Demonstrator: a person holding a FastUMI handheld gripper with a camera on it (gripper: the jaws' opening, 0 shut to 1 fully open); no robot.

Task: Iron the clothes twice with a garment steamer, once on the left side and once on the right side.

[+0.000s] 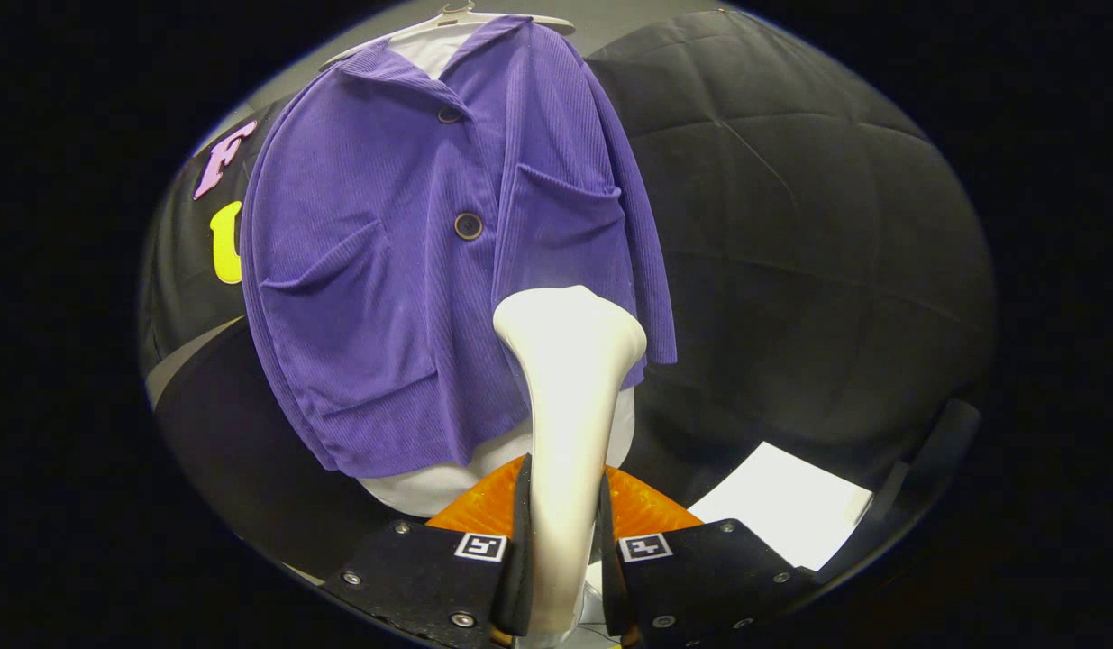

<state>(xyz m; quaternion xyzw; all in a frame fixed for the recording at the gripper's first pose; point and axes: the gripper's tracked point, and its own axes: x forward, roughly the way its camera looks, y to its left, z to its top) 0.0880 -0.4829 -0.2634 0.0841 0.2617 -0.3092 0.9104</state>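
A: Where is the jacket (pixel 412 270)?
B: It hangs on a hanger (pixel 484 20) ahead of the tool (pixel 561 559), over a white shirt (pixel 430 491). The steamer (pixel 570 379) has its head at the hem, right of the buttons.
A: Which step?
B: Likely the right-side pass; next, the head must travel along that panel, kept close to the cloth.
A: And the tool?
B: Narrowly open, both fingers clamped on the steamer's neck. A white sheet (pixel 790 514) lies beyond its right finger.

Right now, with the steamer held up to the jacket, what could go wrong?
1. The hand-held gripper clamps only the steamer on its narrow handle; the wide head could tilt or slip.
2. The jacket hangs loose on a hanger, so pushing may swing it away.
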